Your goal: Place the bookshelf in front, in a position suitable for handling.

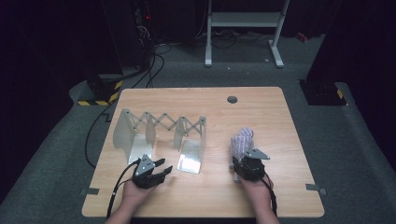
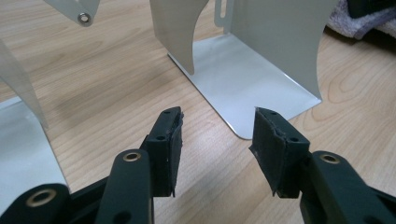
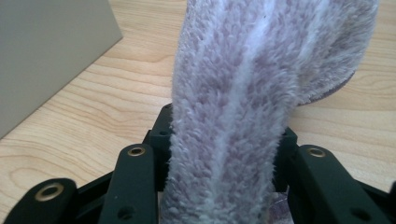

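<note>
A fuzzy lilac-and-white cloth (image 1: 243, 140) stands up from my right gripper (image 1: 241, 161) at the table's front right. In the right gripper view the right gripper (image 3: 224, 128) has its black jaws pressed on both sides of the cloth (image 3: 252, 60), which droops over at the top. My left gripper (image 1: 166, 165) rests low at the front left, open with nothing between its jaws. The left gripper view has the left gripper (image 2: 218, 126) pointing at the base plate of a silver metal expanding rack (image 2: 252, 79). That rack (image 1: 159, 123) stands left of centre.
The wooden table (image 1: 261, 107) has a round cable hole (image 1: 232, 99) near its far edge. The cloth (image 2: 355, 23) lies beyond the rack's right plate. A rack panel (image 3: 42, 51) rises left of the right gripper. A white stand (image 1: 243, 18) and cables (image 1: 140, 70) sit on the floor behind.
</note>
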A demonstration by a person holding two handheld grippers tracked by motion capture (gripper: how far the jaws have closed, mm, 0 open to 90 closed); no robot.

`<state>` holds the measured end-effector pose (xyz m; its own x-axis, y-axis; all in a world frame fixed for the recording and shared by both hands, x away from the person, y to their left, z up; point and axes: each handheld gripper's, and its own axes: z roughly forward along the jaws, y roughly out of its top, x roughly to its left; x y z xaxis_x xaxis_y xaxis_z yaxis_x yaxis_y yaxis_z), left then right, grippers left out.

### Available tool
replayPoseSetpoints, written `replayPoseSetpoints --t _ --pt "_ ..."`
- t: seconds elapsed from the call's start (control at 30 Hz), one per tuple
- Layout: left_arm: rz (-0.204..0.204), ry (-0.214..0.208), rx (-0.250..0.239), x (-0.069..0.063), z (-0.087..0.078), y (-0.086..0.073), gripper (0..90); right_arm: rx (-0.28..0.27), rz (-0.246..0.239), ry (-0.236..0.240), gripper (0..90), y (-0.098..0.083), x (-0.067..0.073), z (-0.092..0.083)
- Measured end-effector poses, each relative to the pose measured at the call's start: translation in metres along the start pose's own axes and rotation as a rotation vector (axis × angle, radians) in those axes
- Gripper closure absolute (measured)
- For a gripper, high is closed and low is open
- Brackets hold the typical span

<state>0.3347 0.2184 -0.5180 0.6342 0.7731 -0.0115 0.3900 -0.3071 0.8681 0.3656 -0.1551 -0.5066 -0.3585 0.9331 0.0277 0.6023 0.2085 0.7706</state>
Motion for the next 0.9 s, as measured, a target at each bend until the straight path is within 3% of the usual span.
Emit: replayPoseSetpoints --t 0.03,0.2,0.37,0.57,0.9 --pt "-0.018 -0.001 -0.009 0.0 0.004 0.004 54.7 0.002 0.003 -0.001 57.8 -0.001 -0.001 0.0" --pt "-0.026 0.02 -0.03 0.002 0.012 0.021 57.3 0.0 0.005 -0.002 57.9 -0.001 -0.001 -0.001" --pt "-0.01 0.045 -0.053 0.001 0.024 0.047 63.3 0.0 0.014 0.0 57.8 -0.002 -0.003 -0.001" --pt "-0.001 0.036 -0.075 -0.008 0.03 0.059 66.2 -0.002 0.011 0.004 57.8 -0.002 -0.003 0.0" --pt "0.026 0.017 -0.063 -0.026 0.04 0.069 64.6 -0.007 0.017 0.0 57.9 -0.001 -0.005 -0.001"
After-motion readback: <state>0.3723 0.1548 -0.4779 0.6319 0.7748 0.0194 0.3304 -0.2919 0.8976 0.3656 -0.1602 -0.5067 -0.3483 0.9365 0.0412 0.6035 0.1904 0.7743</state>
